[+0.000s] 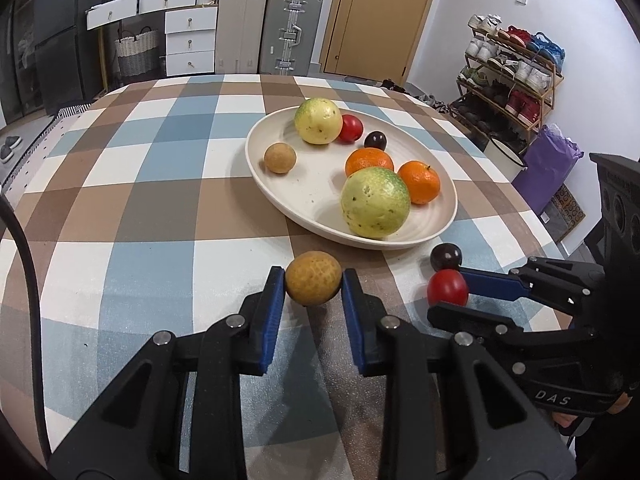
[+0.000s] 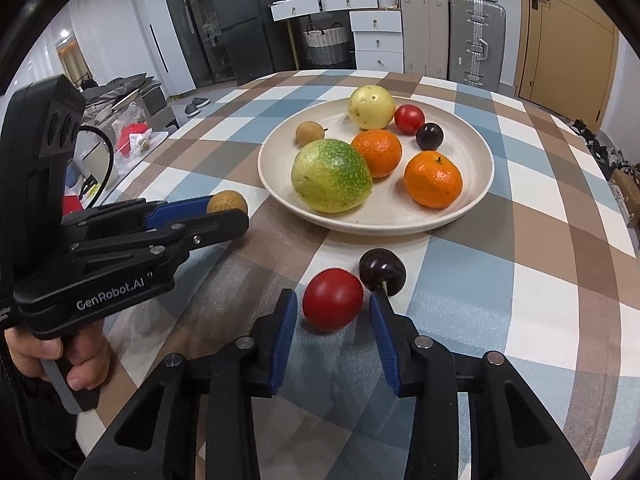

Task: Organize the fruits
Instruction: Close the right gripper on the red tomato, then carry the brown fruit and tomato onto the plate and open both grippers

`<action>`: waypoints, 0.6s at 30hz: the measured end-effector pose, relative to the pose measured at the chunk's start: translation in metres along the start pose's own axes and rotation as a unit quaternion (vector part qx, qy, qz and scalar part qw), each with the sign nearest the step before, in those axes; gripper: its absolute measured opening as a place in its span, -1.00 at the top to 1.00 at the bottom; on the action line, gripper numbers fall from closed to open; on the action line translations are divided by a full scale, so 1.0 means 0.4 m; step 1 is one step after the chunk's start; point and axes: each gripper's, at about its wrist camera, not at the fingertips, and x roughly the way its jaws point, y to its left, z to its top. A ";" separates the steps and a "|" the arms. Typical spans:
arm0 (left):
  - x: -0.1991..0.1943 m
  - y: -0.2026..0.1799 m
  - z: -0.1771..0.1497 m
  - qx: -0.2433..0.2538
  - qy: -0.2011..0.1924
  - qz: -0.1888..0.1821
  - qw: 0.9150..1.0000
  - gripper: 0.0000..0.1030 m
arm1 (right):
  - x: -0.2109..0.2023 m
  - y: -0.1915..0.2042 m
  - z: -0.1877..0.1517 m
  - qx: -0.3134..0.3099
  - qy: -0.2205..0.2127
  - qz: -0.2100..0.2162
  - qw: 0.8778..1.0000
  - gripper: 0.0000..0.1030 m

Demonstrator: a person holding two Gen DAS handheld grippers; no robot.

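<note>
Ahead, past the checked tablecloth (image 1: 132,184): white drawer unit (image 1: 190,42), woven basket (image 1: 137,54), two upright suitcases (image 1: 294,32), tan door (image 1: 382,16). Off to the right, a shoe rack (image 1: 514,76) against a white wall. Dark tall cabinets (image 2: 236,16) far left; even indoor light.

Table cover: checked cloth in blue, brown and white (image 1: 160,200), spread over the whole table.
Far wall: white chest of drawers with small knobs (image 1: 190,42); just right of it, a beige hard suitcase (image 1: 240,28) and a silver ribbed suitcase (image 1: 290,28), upright, side by side.
Far left: woven basket, white over grey (image 1: 137,54), on the floor beside the drawers; tall dark cabinet (image 2: 240,20).
Far right: tan wooden door (image 1: 380,16).
Right: tiered wooden shoe rack full of shoes (image 1: 516,68); nearer, a purple bag (image 1: 550,164).
</note>
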 end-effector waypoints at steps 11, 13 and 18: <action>-0.019 -0.006 0.000 0.011 -0.018 0.005 1.000 0.50 | -0.029 0.005 0.005 -0.014 -0.021 0.011 1.000 0.42; -0.024 -0.008 0.001 0.013 -0.023 0.007 1.000 0.50 | -0.047 0.000 0.010 -0.013 -0.033 0.013 0.999 0.42; -0.040 -0.011 0.008 0.015 -0.037 0.012 0.999 0.50 | -0.082 -0.014 0.023 -0.013 -0.056 0.017 0.998 0.42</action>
